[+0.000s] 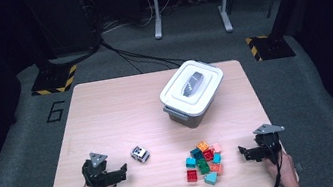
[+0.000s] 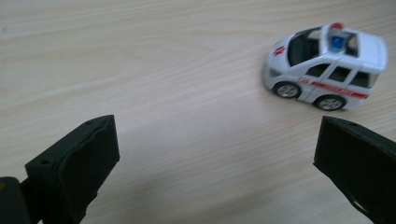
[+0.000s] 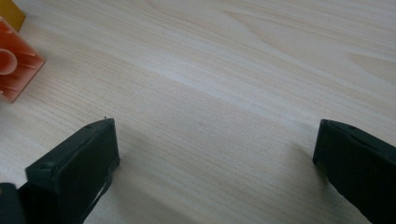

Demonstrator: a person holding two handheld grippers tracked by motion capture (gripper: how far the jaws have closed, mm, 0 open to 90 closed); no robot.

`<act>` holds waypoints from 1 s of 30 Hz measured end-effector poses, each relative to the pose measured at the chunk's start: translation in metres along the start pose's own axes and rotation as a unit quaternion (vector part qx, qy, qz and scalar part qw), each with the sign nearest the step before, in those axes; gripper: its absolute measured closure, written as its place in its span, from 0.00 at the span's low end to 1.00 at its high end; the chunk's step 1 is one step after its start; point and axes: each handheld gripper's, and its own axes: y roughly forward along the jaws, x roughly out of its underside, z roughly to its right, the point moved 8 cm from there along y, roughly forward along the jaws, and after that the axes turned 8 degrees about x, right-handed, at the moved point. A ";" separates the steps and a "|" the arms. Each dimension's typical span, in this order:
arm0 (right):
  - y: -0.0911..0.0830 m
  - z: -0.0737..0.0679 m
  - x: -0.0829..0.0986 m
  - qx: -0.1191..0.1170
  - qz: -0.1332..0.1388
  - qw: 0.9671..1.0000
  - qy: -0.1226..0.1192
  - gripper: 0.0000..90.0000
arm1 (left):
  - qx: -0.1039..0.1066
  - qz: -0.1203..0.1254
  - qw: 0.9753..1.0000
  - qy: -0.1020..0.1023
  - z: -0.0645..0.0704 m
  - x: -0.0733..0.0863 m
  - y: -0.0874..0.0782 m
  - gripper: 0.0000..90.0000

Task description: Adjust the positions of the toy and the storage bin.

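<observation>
Down at the near edge of the table (image 1: pixel 106 108), the left claw (image 1: pixel 116 175) sits at about 7 o'clock with its jaws spread wide and nothing between them. A white toy ambulance (image 1: pixel 139 154) stands on its wheels just beyond that claw, toward 1 o'clock from it; in the left gripper view the toy ambulance (image 2: pixel 325 65) lies apart from both jaws. The right claw (image 1: pixel 246 153) rests at 5 o'clock, also wide and empty, near a pile of coloured bricks (image 1: pixel 204 161) lying at its 9 o'clock. A lidded white box (image 1: pixel 192 92) stands toward 1 o'clock on the table.
</observation>
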 end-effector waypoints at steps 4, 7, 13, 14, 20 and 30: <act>0.000 0.000 0.000 0.000 0.001 1.000 0.000 0.00 | 0.011 -0.011 1.000 0.016 0.015 -0.007 0.007 0.00; 0.000 0.000 0.000 0.000 0.001 1.000 0.000 0.00 | 0.014 -0.013 0.999 0.028 0.021 -0.011 0.011 0.00; 0.000 0.000 0.000 0.000 0.001 1.000 0.000 0.00 | 0.031 -0.020 0.998 0.048 0.036 -0.015 0.024 0.00; 0.000 0.000 0.000 0.000 0.000 1.000 0.000 0.00 | 0.034 -0.021 0.998 0.049 0.039 -0.015 0.026 0.00; 0.000 0.000 0.000 -0.002 -0.001 1.000 -0.001 0.00 | 0.048 -0.031 0.997 0.059 0.052 -0.018 0.040 0.00; 0.000 0.000 0.000 -0.003 -0.002 1.000 -0.002 0.00 | 0.054 -0.033 0.996 0.065 0.061 -0.019 0.053 0.00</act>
